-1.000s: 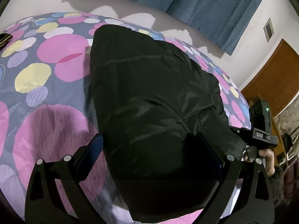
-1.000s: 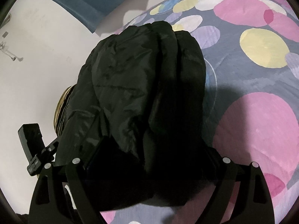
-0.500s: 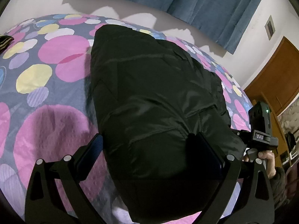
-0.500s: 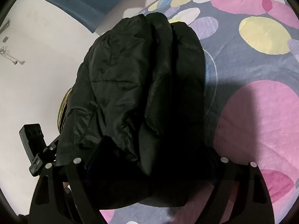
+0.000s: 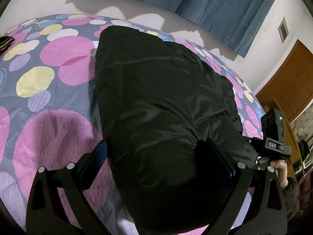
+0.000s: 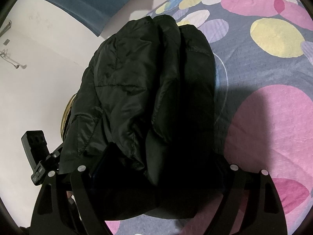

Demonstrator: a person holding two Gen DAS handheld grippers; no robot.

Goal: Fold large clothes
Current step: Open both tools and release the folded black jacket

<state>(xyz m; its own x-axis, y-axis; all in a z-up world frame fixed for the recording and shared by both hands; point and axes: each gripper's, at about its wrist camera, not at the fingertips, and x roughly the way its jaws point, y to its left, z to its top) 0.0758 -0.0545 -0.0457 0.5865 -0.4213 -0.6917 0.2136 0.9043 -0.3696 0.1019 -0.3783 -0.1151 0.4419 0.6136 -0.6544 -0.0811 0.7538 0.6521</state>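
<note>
Change: next to nothing has shifted over the last second; the bundle sits a touch lower in the right wrist view, and both tools hold where they were.
Bedspread: a grey quilted cover with pink, yellow and lilac circles [image 5: 49, 121], spread over the whole bed.
Striped cloth: a dark and yellow striped piece [image 5: 5, 42] lies at the far left edge of the bed, well apart from the bundle.
Left gripper: the black two-finger tool [image 5: 154, 156] has its jaws spread wide, straddling the near end of the bundle; the right finger is sunk against the fabric, the left finger [image 5: 97, 155] sits just beside it, and I cannot tell whether it presses.
Jacket: a large black shiny quilted jacket [image 5: 156, 98], folded into a thick bundle, lies along the middle of the bed.
Right gripper: the matching black tool [image 6: 156, 168] stands wide too, the jacket's puffy folded layers filling the gap between its fingers.
Hand: a person's hand [image 5: 279, 166] in a dark fuzzy sleeve grips the right tool's handle.
Curtain: blue drapes [image 5: 195, 0] hang on the white wall beyond the bed.
Door: brown wood [image 5: 289, 78], far right.
</note>
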